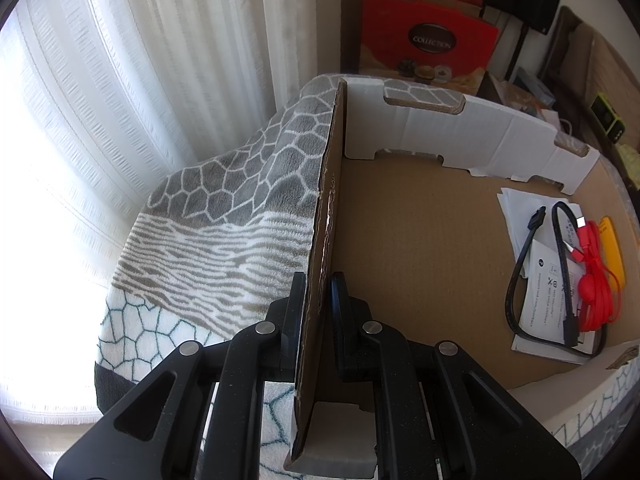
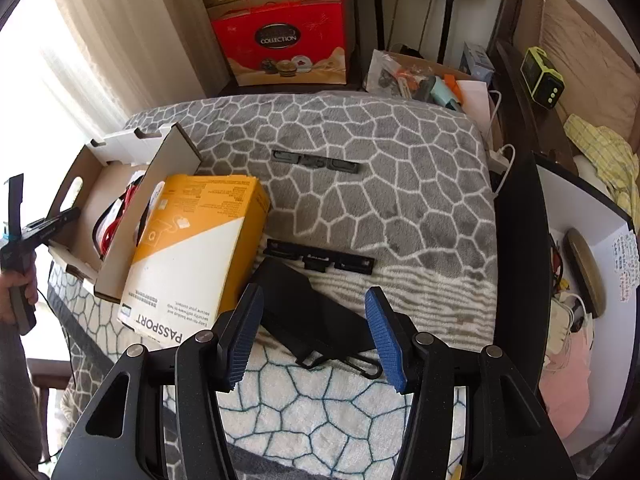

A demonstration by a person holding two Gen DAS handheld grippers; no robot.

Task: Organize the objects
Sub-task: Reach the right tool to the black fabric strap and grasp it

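Left gripper [image 1: 318, 300] pinching box wall [image 1: 326, 240]; right gripper [image 2: 314, 332] wide open. Hold box steady, grab black pouch [image 2: 304, 312] at 12 o'clock.

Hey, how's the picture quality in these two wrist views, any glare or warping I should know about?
Left wrist view: the curtain at the window is blown out white, and the cardboard box wall bows from fisheye distortion. Right wrist view: glare washes the left edge, corners are dark, but the yellow box and blanket look sharp.
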